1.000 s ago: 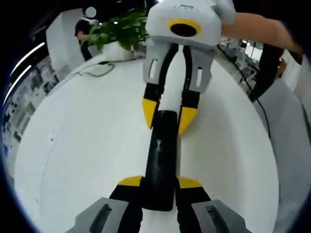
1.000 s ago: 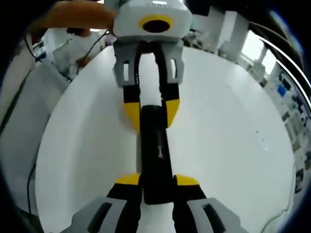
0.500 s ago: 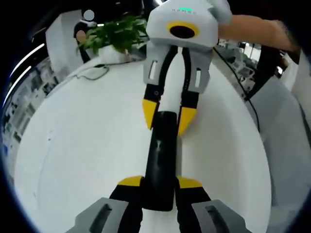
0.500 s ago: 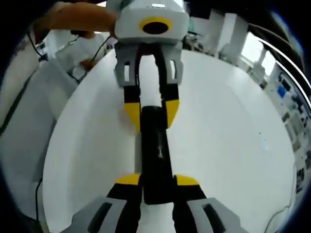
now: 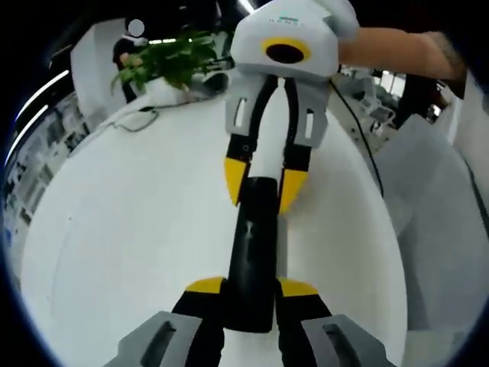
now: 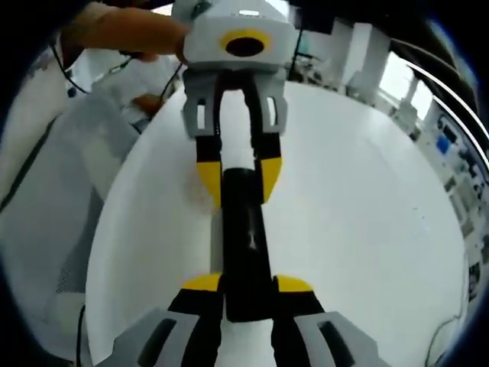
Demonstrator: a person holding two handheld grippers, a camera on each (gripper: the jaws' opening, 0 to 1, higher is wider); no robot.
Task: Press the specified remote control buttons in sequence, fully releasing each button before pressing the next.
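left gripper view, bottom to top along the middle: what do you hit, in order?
left gripper shut on the near end of the remote control → right gripper shut on its far end → white table → potted plant at the far edge.

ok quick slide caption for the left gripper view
Both grippers hold opposite ends of a black remote above a white table.
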